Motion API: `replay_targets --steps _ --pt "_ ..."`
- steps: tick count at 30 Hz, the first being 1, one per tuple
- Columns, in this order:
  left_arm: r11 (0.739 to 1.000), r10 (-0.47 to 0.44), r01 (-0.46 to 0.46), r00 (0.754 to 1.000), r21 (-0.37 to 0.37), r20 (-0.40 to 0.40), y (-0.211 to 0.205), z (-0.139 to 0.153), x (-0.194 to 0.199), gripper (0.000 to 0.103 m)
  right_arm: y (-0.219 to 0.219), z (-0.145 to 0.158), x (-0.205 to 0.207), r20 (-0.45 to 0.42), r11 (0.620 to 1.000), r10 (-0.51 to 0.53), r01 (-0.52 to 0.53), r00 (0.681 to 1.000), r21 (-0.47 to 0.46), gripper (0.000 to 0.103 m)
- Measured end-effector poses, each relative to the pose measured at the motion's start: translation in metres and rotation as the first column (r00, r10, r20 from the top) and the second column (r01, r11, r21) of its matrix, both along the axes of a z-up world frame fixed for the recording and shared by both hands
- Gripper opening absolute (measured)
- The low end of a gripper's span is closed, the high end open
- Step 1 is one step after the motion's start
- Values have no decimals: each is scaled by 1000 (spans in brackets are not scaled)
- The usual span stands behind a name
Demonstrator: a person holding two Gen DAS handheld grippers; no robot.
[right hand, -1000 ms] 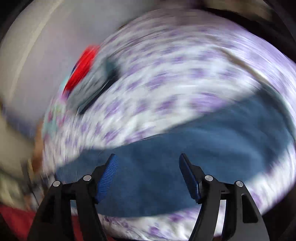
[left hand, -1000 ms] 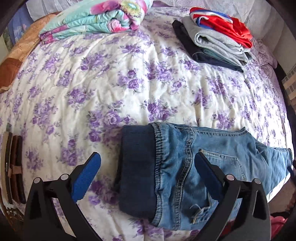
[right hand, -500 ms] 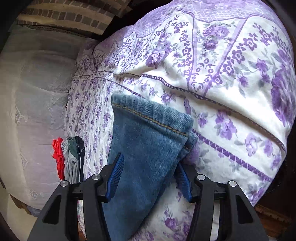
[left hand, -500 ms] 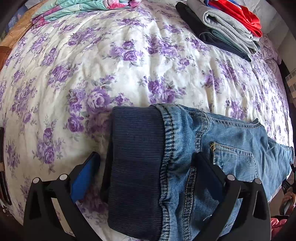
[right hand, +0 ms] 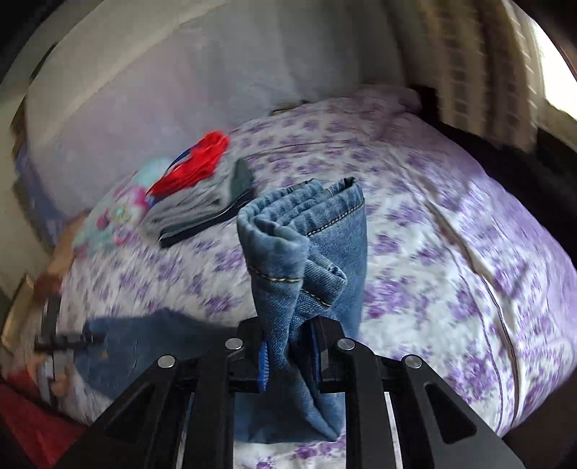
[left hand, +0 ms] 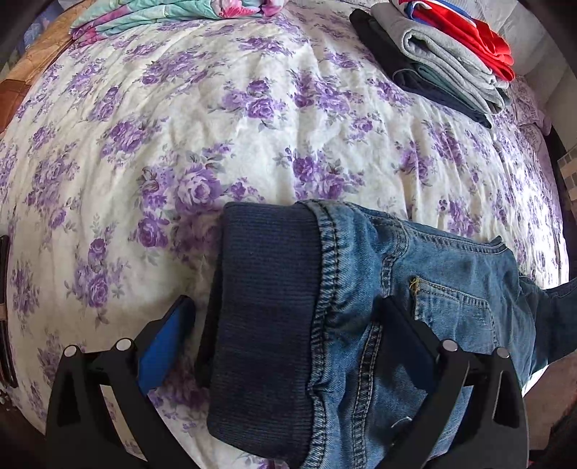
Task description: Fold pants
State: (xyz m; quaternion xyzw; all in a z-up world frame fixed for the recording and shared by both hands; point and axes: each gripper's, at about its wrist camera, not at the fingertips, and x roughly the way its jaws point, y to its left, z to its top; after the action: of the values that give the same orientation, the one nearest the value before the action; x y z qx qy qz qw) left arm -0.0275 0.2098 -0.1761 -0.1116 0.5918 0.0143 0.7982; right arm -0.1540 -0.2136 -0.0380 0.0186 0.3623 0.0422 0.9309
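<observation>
Blue jeans (left hand: 414,288) with a dark ribbed waistband (left hand: 263,324) lie on the flowered bed. My left gripper (left hand: 285,332) is open, its fingers on either side of the waistband end, low over it. My right gripper (right hand: 290,355) is shut on the jeans' leg cuffs (right hand: 306,245) and holds them up above the bed; the rest of the jeans (right hand: 144,346) lies at lower left in that view.
A stack of folded clothes, red on top (left hand: 450,54), lies at the bed's far right and shows blurred in the right wrist view (right hand: 202,191). A folded colourful blanket (left hand: 173,14) lies at the far left. The quilt (left hand: 216,126) spreads between them.
My right gripper has shut on the leg cuffs and lifted them off the bed. My left gripper has held low over the waistband, still open.
</observation>
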Motion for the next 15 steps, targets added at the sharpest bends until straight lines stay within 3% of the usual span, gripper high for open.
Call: replay_targets --steps 2,6,9,13,15 --pt "1000 20 -20 1000 -20 5 3 3 -5 99 45 -20 3 -58 986 137 -142 989 -86 18" --pt "997 50 -49 999 -68 20 14 9 -15 98 93 -72 9 -193 951 275 -297 942 -91 18" --pt "995 69 -67 997 -70 27 24 14 -25 98 103 -86 12 -220 938 299 -328 929 -109 18" --pt "990 112 -110 993 -89 27 40 15 -38 98 95 -76 13 -208 947 292 -313 934 -77 18" --pt "986 131 -128 991 -108 22 46 14 -43 98 100 -87 16 -289 929 318 -358 903 -98 20"
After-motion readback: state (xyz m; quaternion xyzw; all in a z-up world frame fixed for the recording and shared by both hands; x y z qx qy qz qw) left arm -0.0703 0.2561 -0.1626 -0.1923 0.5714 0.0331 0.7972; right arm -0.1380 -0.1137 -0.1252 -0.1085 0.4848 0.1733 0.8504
